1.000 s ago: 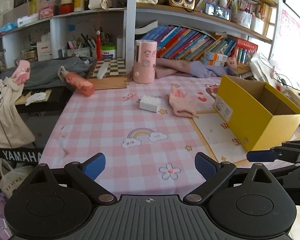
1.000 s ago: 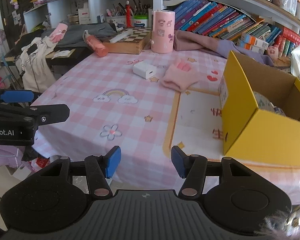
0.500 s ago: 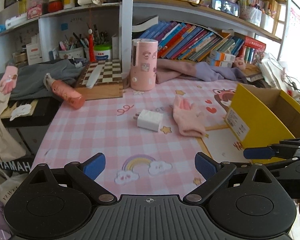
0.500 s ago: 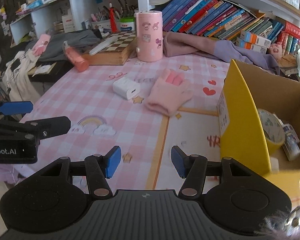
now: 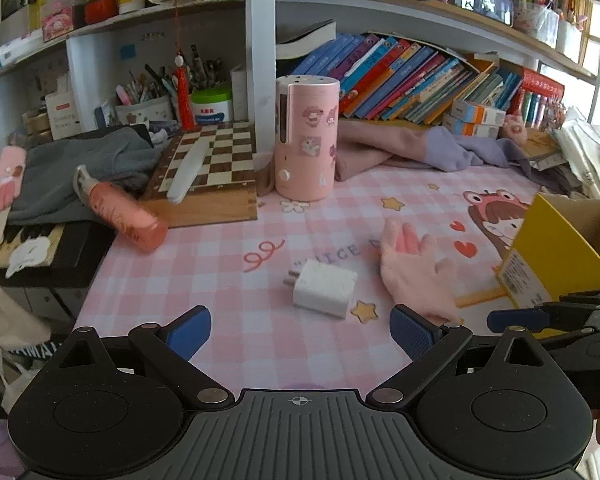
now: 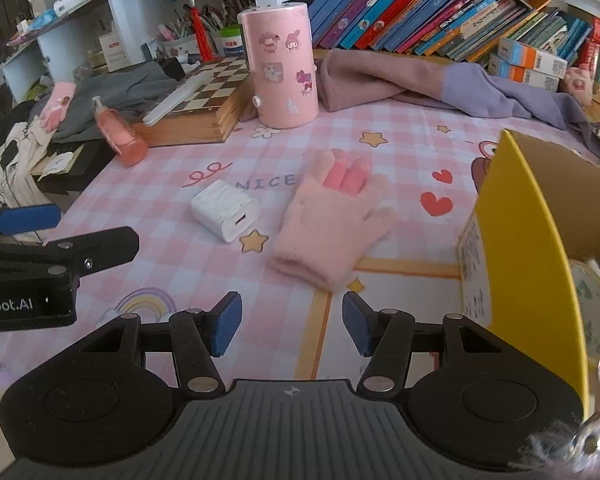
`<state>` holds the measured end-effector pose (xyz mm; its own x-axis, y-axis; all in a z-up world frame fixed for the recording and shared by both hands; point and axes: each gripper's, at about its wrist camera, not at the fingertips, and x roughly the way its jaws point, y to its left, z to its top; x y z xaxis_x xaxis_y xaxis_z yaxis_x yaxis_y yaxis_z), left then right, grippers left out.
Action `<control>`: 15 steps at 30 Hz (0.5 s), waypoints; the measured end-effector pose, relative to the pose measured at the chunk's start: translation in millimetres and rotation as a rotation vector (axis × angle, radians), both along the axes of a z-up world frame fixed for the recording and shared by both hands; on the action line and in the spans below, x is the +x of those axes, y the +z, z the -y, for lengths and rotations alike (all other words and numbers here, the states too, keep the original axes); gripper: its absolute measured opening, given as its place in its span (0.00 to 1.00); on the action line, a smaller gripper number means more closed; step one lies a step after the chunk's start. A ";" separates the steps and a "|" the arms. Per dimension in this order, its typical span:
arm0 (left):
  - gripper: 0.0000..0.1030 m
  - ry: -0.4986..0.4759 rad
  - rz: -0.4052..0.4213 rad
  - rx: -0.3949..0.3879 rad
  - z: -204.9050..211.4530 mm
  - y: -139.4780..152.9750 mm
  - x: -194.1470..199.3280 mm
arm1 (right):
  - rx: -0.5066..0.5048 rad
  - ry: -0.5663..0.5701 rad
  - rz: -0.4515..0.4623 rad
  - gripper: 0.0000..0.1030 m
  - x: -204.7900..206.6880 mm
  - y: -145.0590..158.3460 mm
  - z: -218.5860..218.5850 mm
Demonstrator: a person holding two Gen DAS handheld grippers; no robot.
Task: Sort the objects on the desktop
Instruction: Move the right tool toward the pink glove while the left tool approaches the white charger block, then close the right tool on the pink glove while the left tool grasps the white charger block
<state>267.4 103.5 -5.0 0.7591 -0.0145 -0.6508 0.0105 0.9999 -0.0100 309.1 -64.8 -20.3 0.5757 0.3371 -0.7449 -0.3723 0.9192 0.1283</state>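
Worktop (image 6: 148, 184) under pink checked cloth; fuzzy pink knit glove (image 6: 332, 216) lies flat mid-cloth, white plug-in charger block (image 6: 226, 210) just beside it; open yellow cardboard box (image 6: 528, 240) to their right; pink sticker-covered cylinder (image 6: 282, 66), wooden chessboard (image 6: 204, 96) and tipped pink bottle (image 6: 118, 132) behind; left gripper (image 5: 300, 330) and right gripper (image 6: 290, 322) both apart, empty, nothing between them and the glove.

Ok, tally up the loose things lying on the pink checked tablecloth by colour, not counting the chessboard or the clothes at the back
Pink: 3: glove, tall canister, bottle lying on its side
White: 1: charger plug
Yellow: 1: cardboard box
Total: 5
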 end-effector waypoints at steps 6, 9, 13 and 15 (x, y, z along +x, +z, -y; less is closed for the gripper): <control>0.95 0.012 -0.035 0.014 -1.0 -8.8 33.6 | -0.003 -0.014 -0.030 0.51 33.5 -9.4 -10.8; 0.95 0.022 -0.043 0.000 -3.5 -10.5 46.5 | -0.012 -0.007 -0.043 0.51 48.5 -15.0 -18.4; 0.95 0.022 -0.059 0.005 -2.9 -14.0 59.2 | -0.021 0.016 -0.052 0.51 63.4 -21.1 -27.0; 0.95 0.021 -0.068 0.007 -1.6 -16.1 64.2 | -0.022 0.023 -0.057 0.51 69.1 -23.8 -29.2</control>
